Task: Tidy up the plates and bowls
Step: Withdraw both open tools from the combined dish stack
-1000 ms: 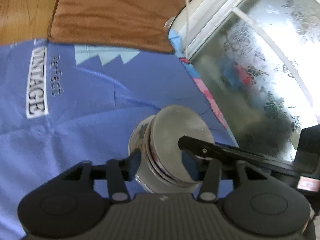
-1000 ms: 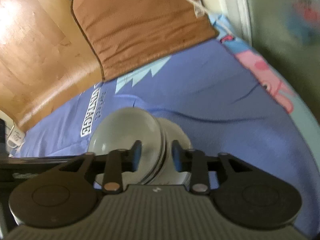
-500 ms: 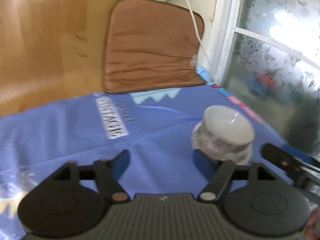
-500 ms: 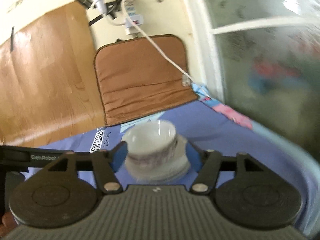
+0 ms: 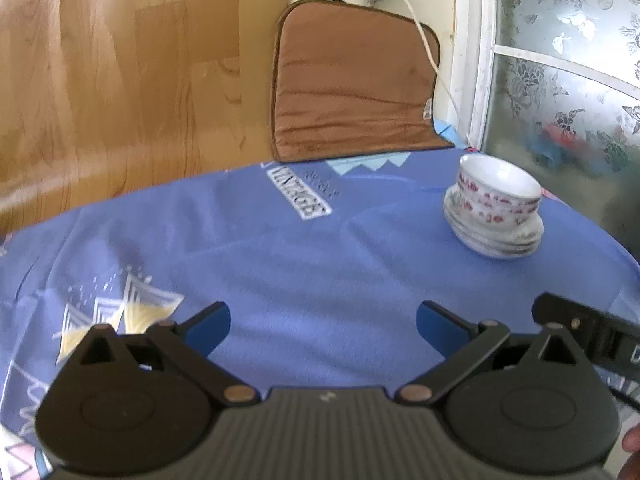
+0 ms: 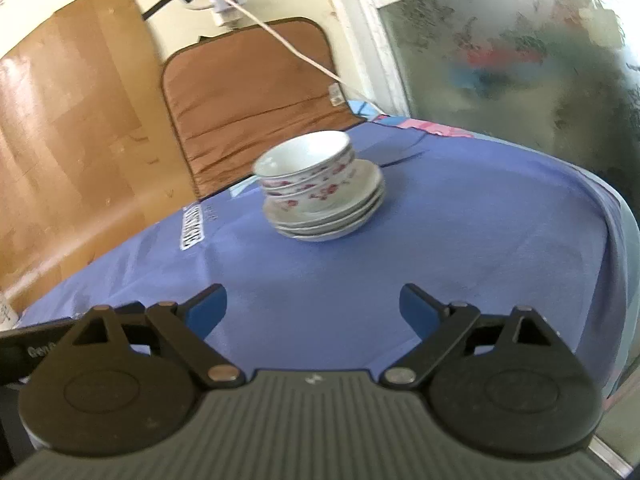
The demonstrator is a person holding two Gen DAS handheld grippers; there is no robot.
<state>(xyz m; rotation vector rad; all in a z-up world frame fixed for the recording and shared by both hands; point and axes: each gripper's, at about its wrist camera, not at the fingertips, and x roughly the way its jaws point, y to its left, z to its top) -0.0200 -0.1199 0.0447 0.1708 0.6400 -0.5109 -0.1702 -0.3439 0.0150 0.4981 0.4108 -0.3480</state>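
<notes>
Both views are softened by motion blur; the flower pattern on the crockery and the lettering on the cloth are not clearly legible. The count of stacked bowls (image 6: 306, 166) cannot be fixed with certainty: about three nested, sitting on a pile of several plates (image 6: 332, 210). In the left view the right hand-held gripper is cut off at the frame's right edge.

The stack stands upright on the blue cloth (image 5: 300, 264) covering the desk, toward its far side, near the brown cushion (image 5: 352, 88) and the frosted window (image 6: 520, 48).

Left hand-held gripper (image 5: 323, 326): fingers spread wide, holding nothing, well apart from the stack. Right hand-held gripper (image 6: 313, 306): likewise spread and unloaded.

A second ago both grippers were pressed against the crockery, which lay close and tilted in view; since then both have released and drawn back.
</notes>
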